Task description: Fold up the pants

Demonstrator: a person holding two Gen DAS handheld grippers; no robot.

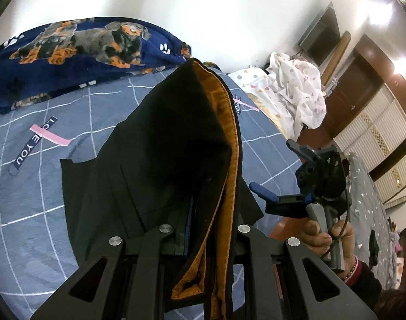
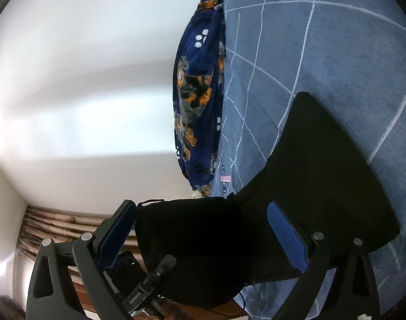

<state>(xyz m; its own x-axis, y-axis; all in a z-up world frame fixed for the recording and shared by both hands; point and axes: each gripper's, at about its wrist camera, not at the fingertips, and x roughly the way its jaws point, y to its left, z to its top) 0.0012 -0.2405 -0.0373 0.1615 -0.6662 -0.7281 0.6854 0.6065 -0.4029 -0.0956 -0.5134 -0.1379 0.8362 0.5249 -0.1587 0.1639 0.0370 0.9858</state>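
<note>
"LOVE YOU" label (image 1: 33, 146), bedsheet (image 1: 29, 213), pants (image 1: 176, 146)

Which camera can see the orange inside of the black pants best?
The left wrist view. There the orange lining runs down the lifted black pants, right in front of the camera. The right wrist view shows the pants only as a dark shape on the bed, with no orange visible.

Bed (image 1: 43, 186) under grey-blue grid sheet; black pants (image 1: 101, 181) lying partly on it, navy dog-print blanket (image 1: 77, 45) at far edge, white patterned bedding (image 1: 296, 90) alongside.
</note>
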